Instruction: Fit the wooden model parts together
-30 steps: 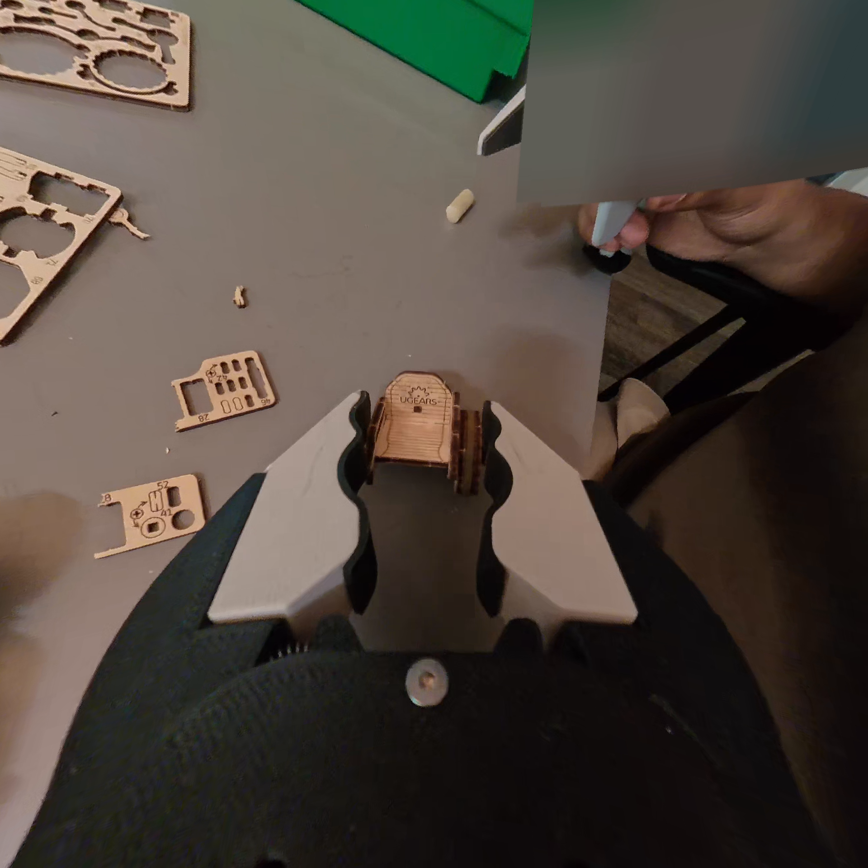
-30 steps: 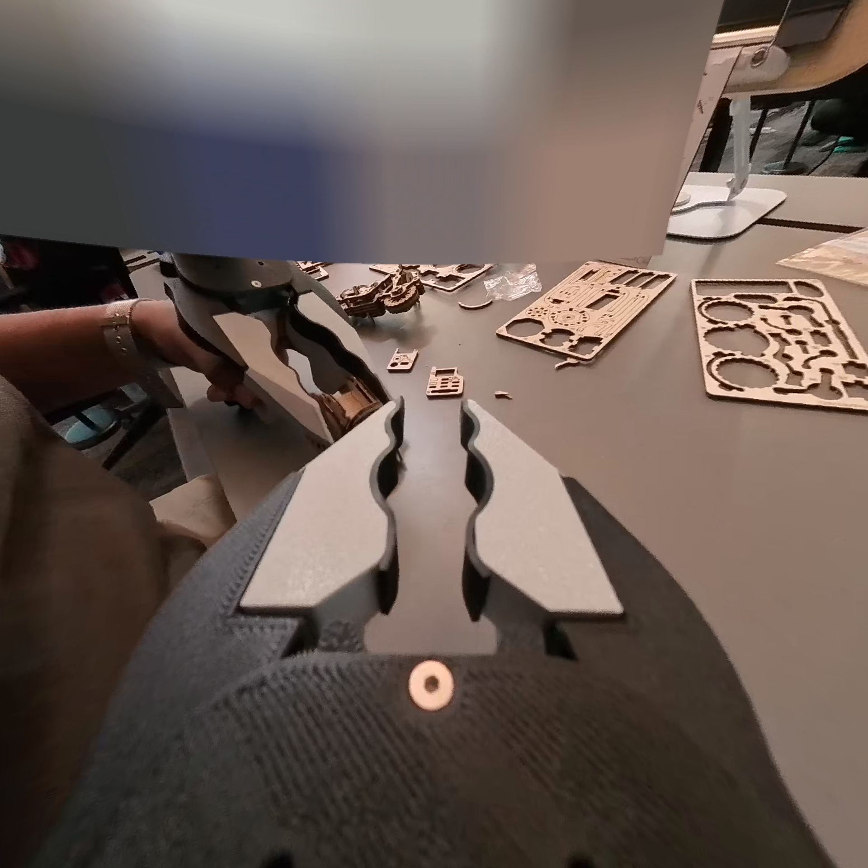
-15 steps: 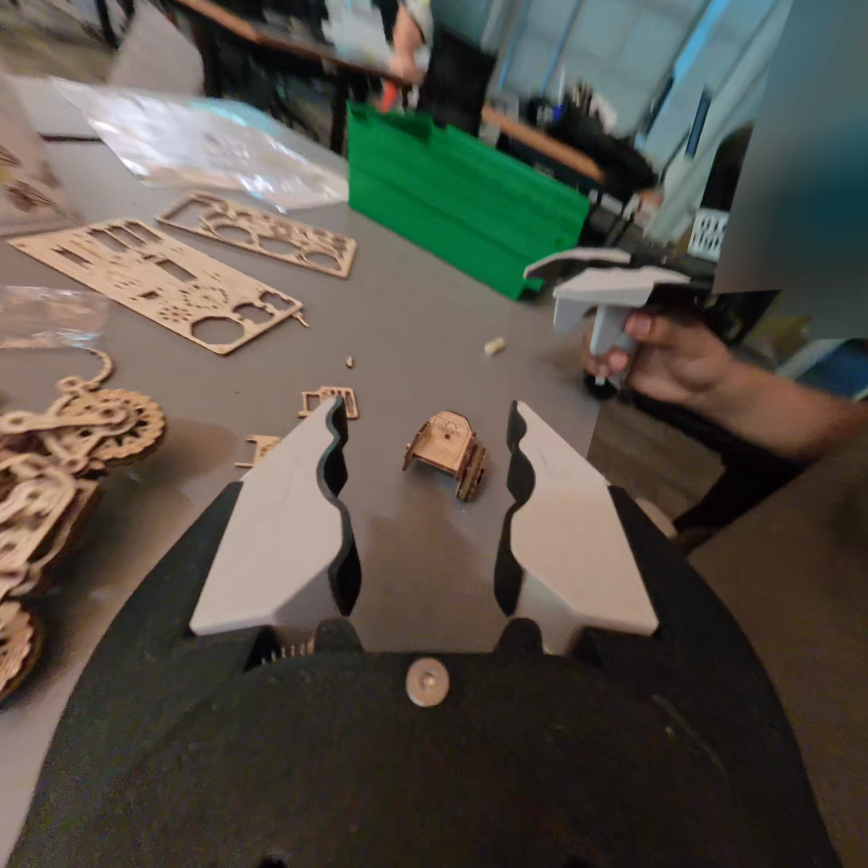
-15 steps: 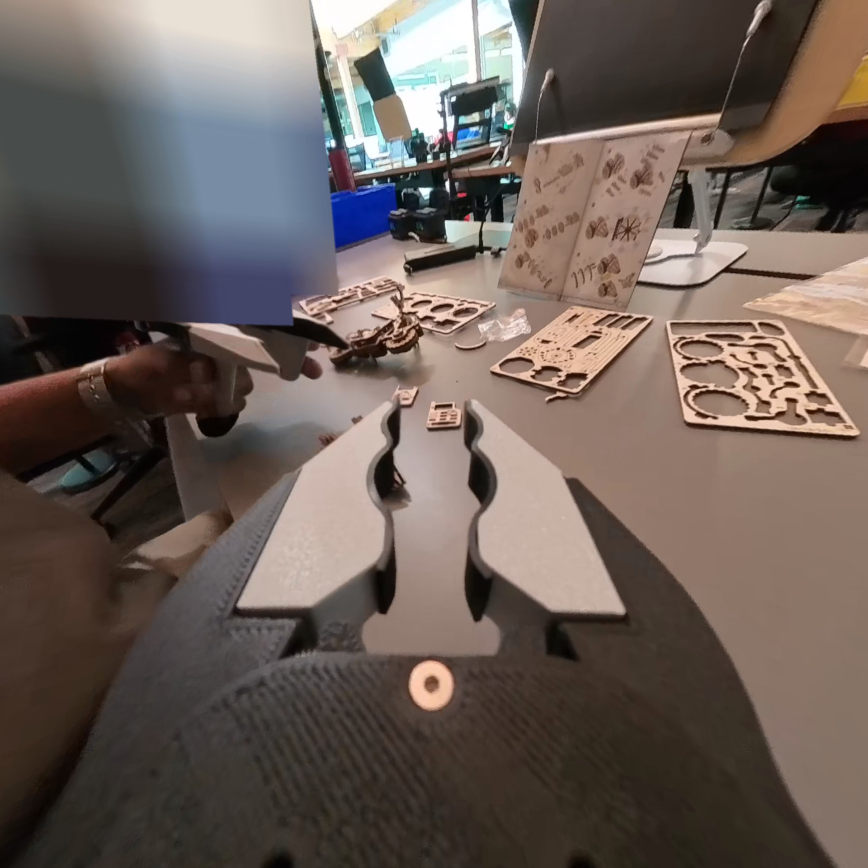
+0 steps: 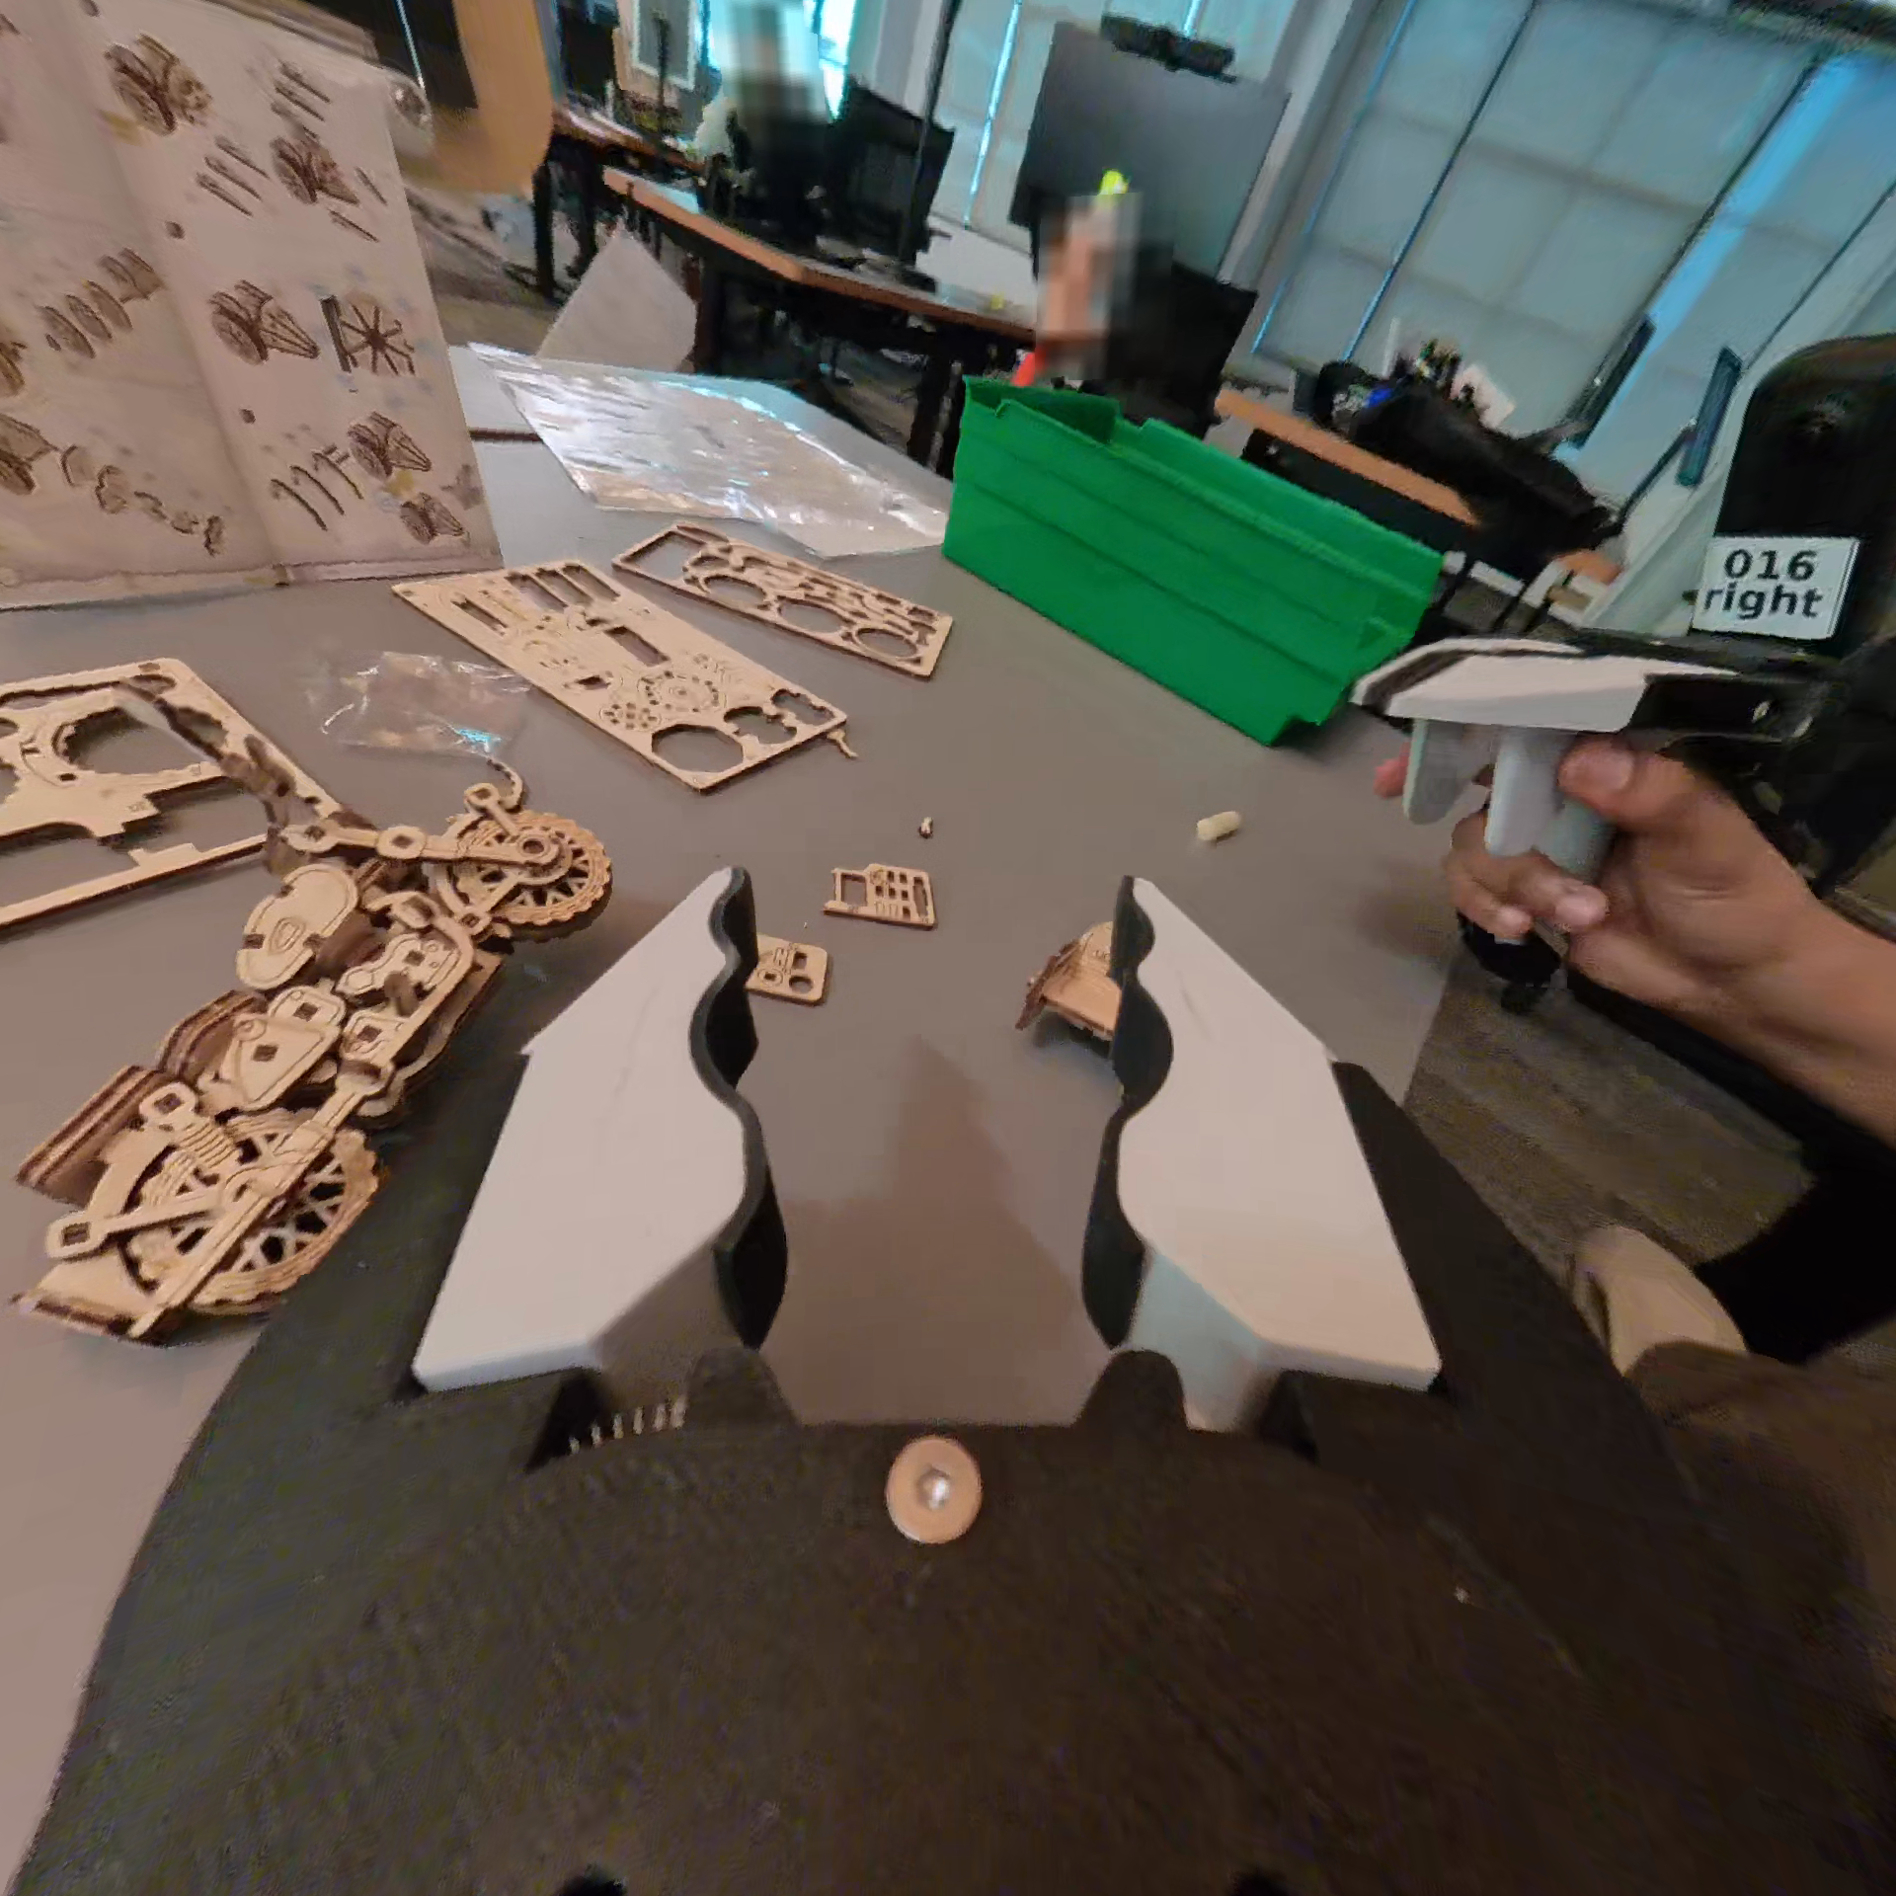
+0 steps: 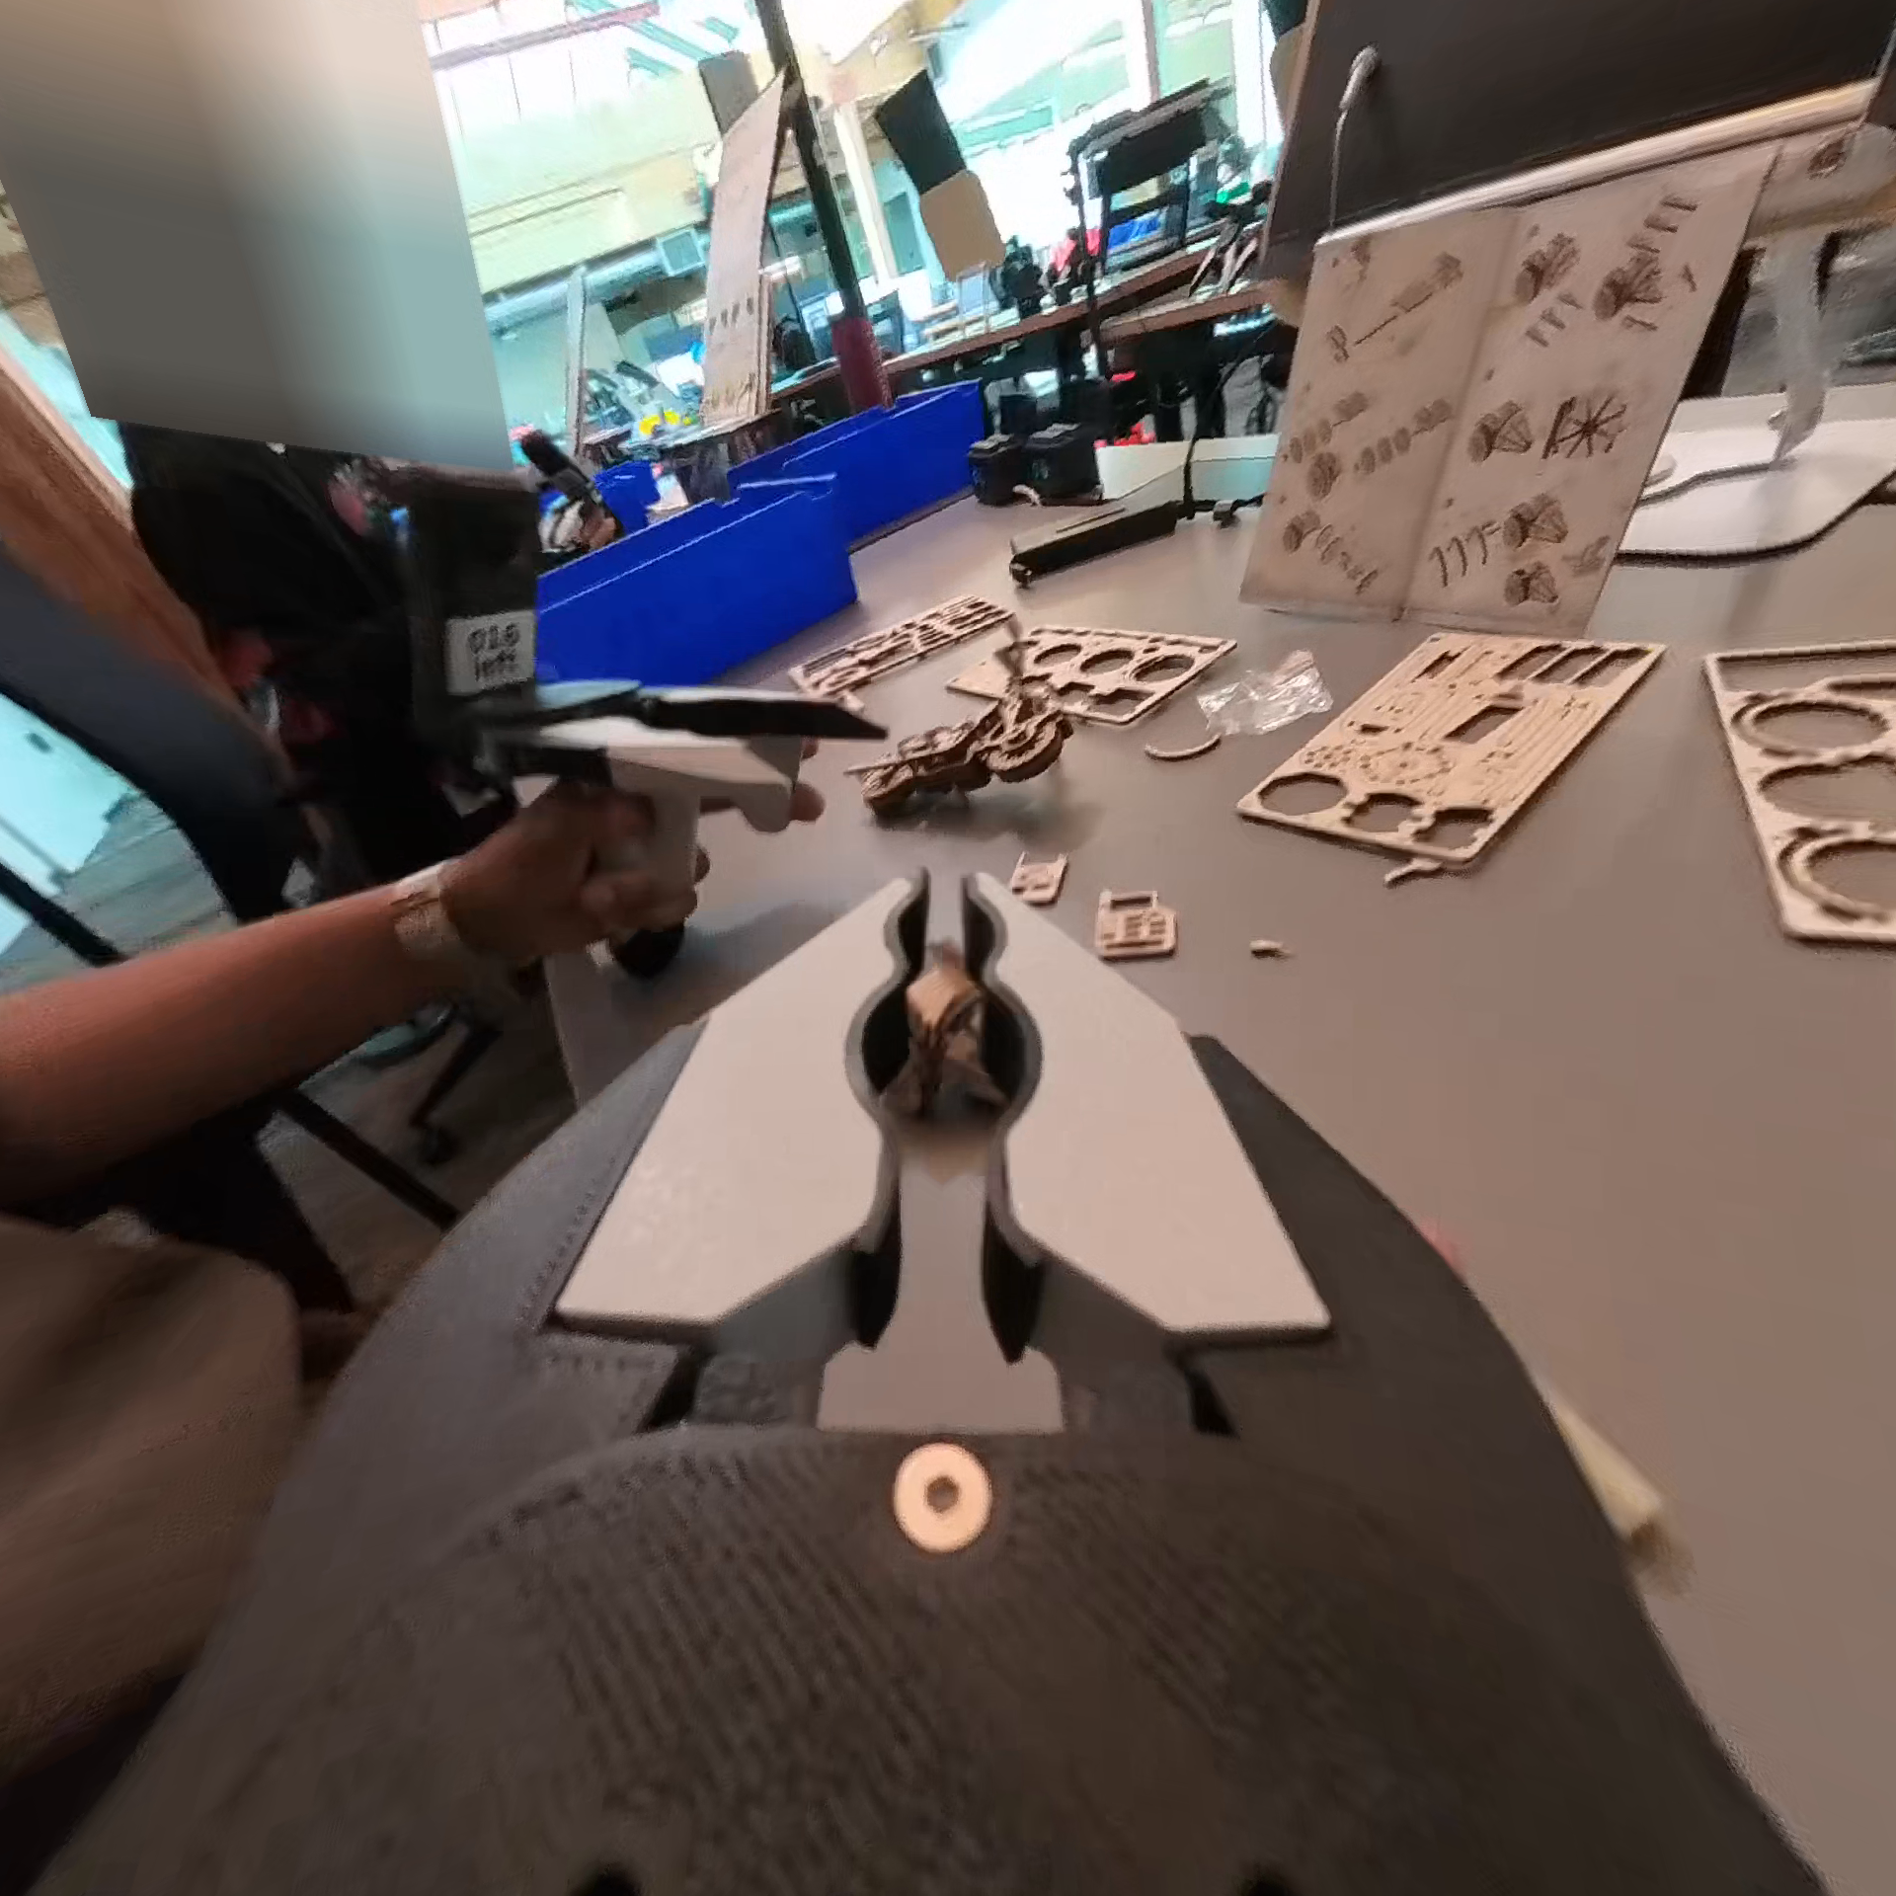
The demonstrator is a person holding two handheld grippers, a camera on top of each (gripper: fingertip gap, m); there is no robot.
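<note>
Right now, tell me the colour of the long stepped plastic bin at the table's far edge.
The stepped plastic bin is bright green, clearest in the left wrist view.

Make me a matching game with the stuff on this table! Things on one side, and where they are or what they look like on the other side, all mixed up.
Things:
1. left gripper
2. wooden motorcycle model
3. instruction booklet
4. storage bin, left wrist view

Clues:
A. green
B. propped upright at the back of the table
C. fingers wide apart, holding nothing
D. on the table beside the punched-out wooden sheets

Pairs: 1-C, 2-D, 3-B, 4-A
</note>
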